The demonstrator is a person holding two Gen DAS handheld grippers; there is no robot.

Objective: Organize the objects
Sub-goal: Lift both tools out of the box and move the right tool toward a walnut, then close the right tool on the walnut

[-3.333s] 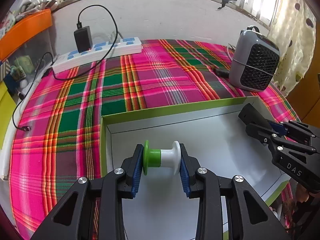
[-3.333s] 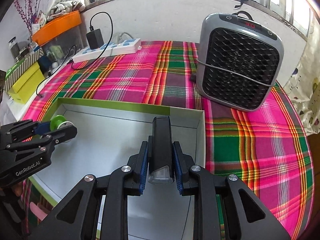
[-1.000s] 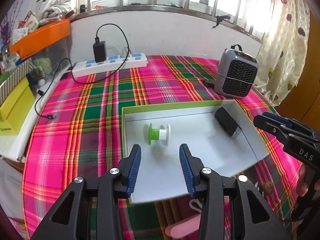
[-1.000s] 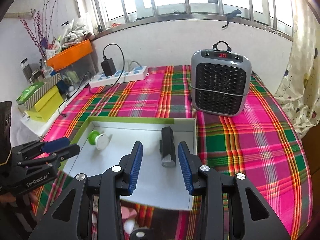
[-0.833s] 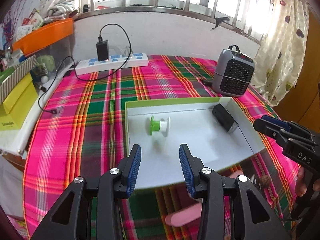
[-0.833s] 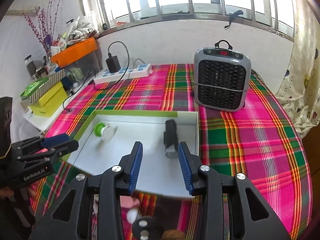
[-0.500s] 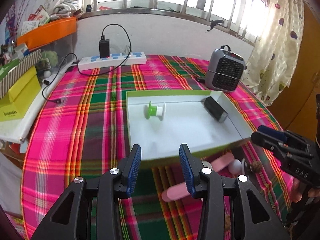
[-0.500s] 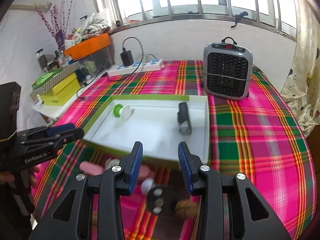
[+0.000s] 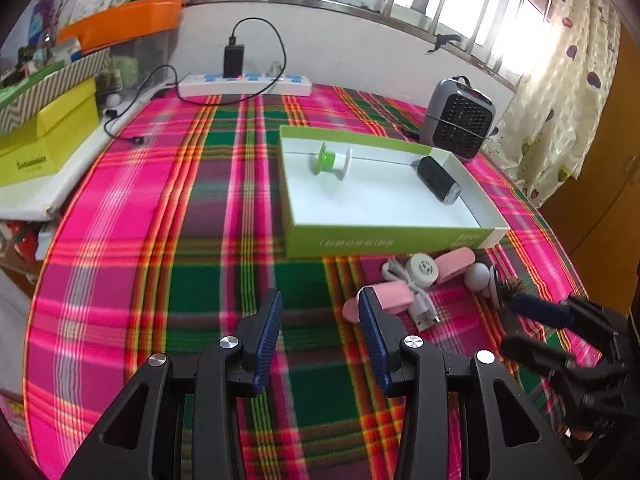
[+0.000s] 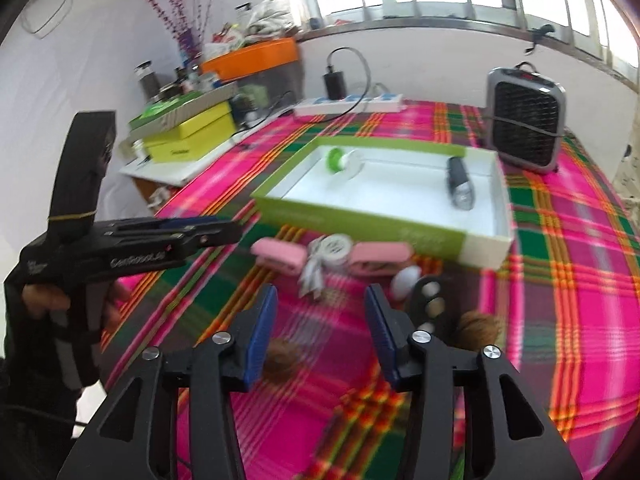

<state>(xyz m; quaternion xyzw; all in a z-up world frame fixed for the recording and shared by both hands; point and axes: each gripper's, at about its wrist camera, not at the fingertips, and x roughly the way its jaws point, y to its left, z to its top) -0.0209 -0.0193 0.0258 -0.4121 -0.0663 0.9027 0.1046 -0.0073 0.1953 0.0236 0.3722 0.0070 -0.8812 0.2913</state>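
Both the left tool (image 9: 320, 316) and the right tool (image 10: 322, 312) are apart and hold nothing. The green spool (image 9: 331, 159) and the black device (image 9: 438, 179) lie inside the green box (image 9: 384, 237) on the desk (image 9: 160, 208).

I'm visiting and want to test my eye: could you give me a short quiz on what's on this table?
1. True or false: the green and white spool lies inside the green box.
2. What else lies in that box?
A. a walnut
B. a black flashlight
C. a charger
3. Fill in: both the left hand-held gripper and the right hand-held gripper are ____.

Key: 1 true; 2 B, the black flashlight; 3 open.
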